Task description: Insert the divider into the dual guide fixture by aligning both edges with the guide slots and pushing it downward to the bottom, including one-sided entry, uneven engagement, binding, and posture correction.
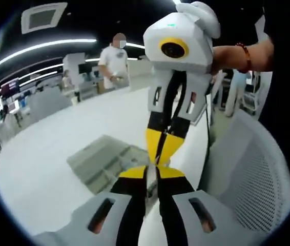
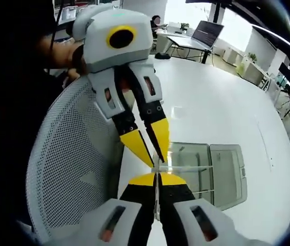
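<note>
A white mesh chair stands beside the white table, with a laptop beyond.

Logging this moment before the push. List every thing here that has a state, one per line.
divider: clear sheet, held edge-on over the fixture, not seated.
dual guide fixture: flat on the white table, slots unfilled.
left gripper: jaws closed on the divider's edge.
right gripper: jaws closed on the divider's edge, tips meeting the other gripper's.
laptop: lid open.
mesh chair: unoccupied.
</note>
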The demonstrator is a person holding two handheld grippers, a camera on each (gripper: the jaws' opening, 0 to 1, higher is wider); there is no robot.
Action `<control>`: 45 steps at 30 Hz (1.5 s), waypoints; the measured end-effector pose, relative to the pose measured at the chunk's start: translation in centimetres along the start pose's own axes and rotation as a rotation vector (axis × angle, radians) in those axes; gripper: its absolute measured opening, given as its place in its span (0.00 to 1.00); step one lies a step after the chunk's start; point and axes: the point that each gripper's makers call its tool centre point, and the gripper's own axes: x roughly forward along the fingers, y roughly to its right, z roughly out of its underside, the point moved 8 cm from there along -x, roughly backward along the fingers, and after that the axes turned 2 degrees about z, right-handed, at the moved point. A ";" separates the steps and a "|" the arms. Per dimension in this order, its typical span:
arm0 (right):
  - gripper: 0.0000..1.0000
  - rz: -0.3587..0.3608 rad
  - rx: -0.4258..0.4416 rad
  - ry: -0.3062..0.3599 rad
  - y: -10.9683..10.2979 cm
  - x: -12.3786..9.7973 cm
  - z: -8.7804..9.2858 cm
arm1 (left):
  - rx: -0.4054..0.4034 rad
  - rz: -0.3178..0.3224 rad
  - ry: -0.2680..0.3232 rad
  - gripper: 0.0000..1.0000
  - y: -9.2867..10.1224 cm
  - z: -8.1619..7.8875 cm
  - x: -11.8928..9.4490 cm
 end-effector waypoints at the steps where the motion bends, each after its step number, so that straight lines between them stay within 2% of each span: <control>1: 0.00 0.001 -0.002 -0.003 0.1 0.0 0.0 | -0.006 -0.015 0.000 0.12 -0.2 0.1 -0.1; 3: 0.00 0.005 -0.001 -0.014 0.6 0.1 0.0 | -0.019 -0.028 0.013 0.17 -0.4 0.2 -0.2; 7: 0.00 -0.002 0.005 -0.039 1.3 0.2 -0.1 | -0.053 -0.056 0.019 0.20 -0.7 0.4 -0.6; 10: 0.00 -0.001 0.008 -0.043 2.0 0.2 -0.2 | -0.050 -0.094 0.017 0.30 -0.9 0.6 -0.9; 16: 0.00 -0.007 0.019 -0.051 3.0 -0.1 0.3 | -0.064 -0.113 0.011 0.31 -1.1 0.8 -1.0; 20: 0.00 -0.025 0.060 -0.041 3.4 0.0 0.6 | -0.064 -0.118 0.014 0.33 -1.3 0.7 -1.1; 25: 0.00 -0.033 0.082 -0.037 4.2 0.1 0.8 | -0.057 -0.119 0.003 0.42 -1.3 0.9 -1.1; 32: 0.00 -0.029 0.110 -0.035 5.4 0.2 1.0 | -0.087 -0.130 0.002 0.44 -1.4 1.2 -1.1; 45: 0.00 -0.032 0.107 -0.063 5.7 0.8 1.6 | -0.120 -0.132 0.008 0.51 -1.4 1.7 -1.4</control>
